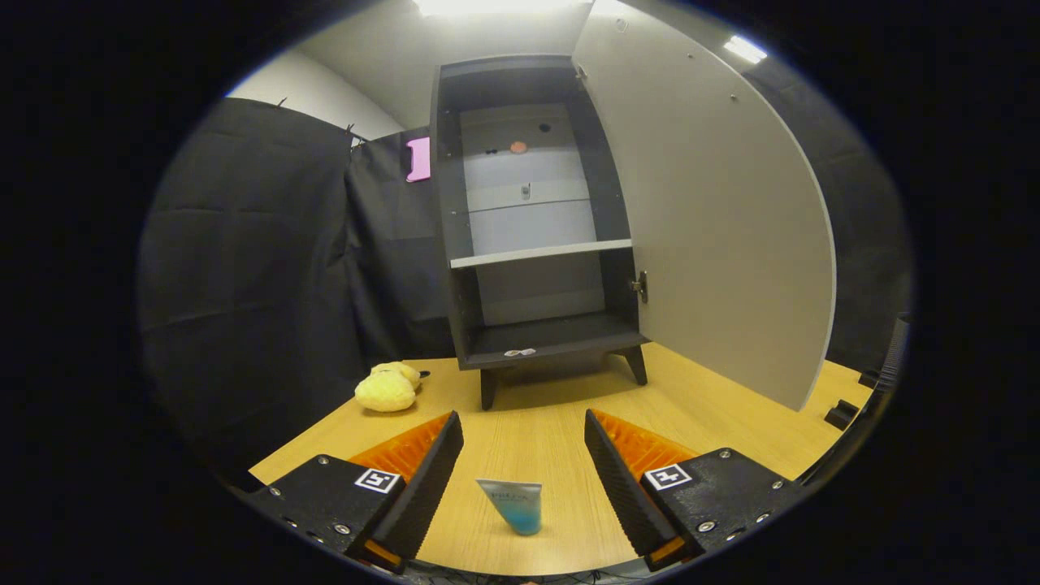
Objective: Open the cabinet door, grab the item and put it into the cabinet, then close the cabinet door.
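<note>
A dark cabinet stands on short legs at the back of the wooden table. Its pale door is swung wide open to the right. Inside, a light shelf splits the cabinet, and the bottom compartment holds only a small pale scrap near its front lip. A small blue tube with a pale flat end lies on the table between my fingers, close to their base. My gripper is open, its fingers wide apart on either side of the tube and touching nothing.
A yellow plush toy lies on the table left of the cabinet's legs. Black cloth hangs at the left and behind. The open door juts out over the table's right side, and small dark blocks sit at the right edge.
</note>
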